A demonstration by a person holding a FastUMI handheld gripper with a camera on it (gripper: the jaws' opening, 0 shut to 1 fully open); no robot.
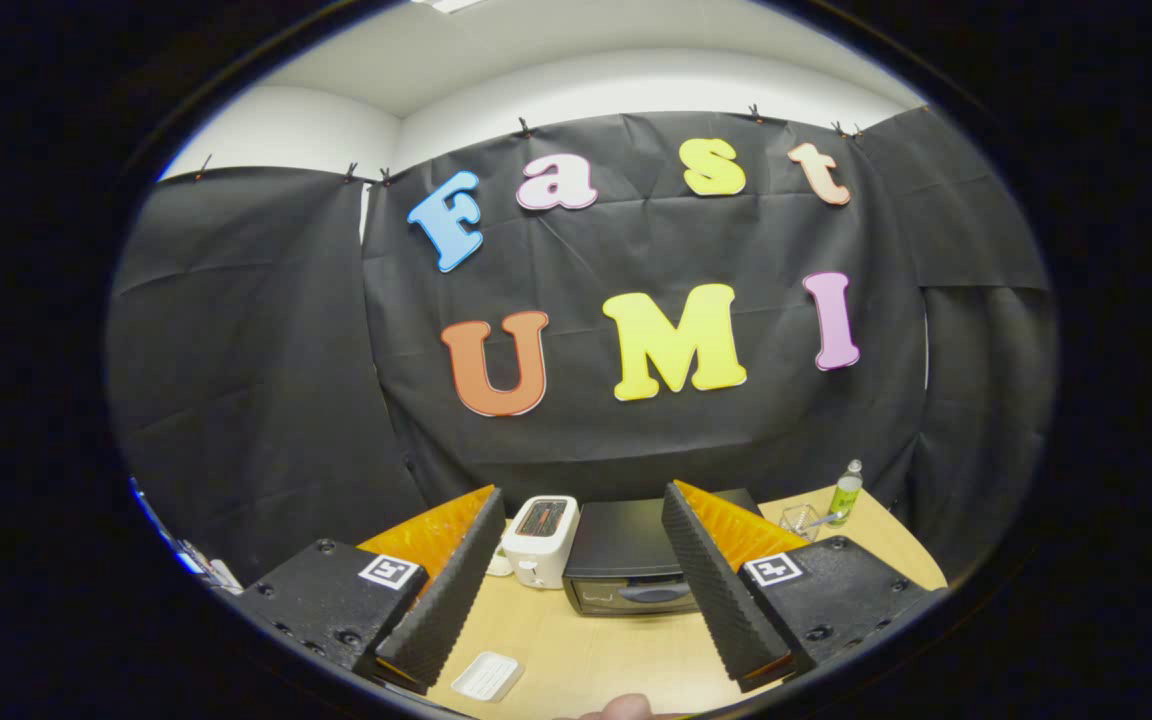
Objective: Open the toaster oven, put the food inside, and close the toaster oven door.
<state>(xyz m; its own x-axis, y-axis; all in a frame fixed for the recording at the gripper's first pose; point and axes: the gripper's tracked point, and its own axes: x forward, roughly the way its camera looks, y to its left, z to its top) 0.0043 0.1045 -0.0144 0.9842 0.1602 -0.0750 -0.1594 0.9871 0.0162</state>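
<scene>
A black toaster oven [626, 560] stands at the back of the wooden table [586, 650], its door closed, with a handle [654, 593] across the front. It sits beyond and between the fingers of my gripper [581, 510]. The fingers stand wide apart, open, with nothing between them, well above the table. A pale rounded piece of food [616, 707] shows at the near table edge, below the fingers. A small white tray [487, 676] lies on the table near the left finger.
A white pop-up toaster [540, 540] stands just left of the oven. Behind the right finger are a clear glass [798, 520] with a spoon and a green bottle [845, 492]. Black cloth walls close the booth behind the table.
</scene>
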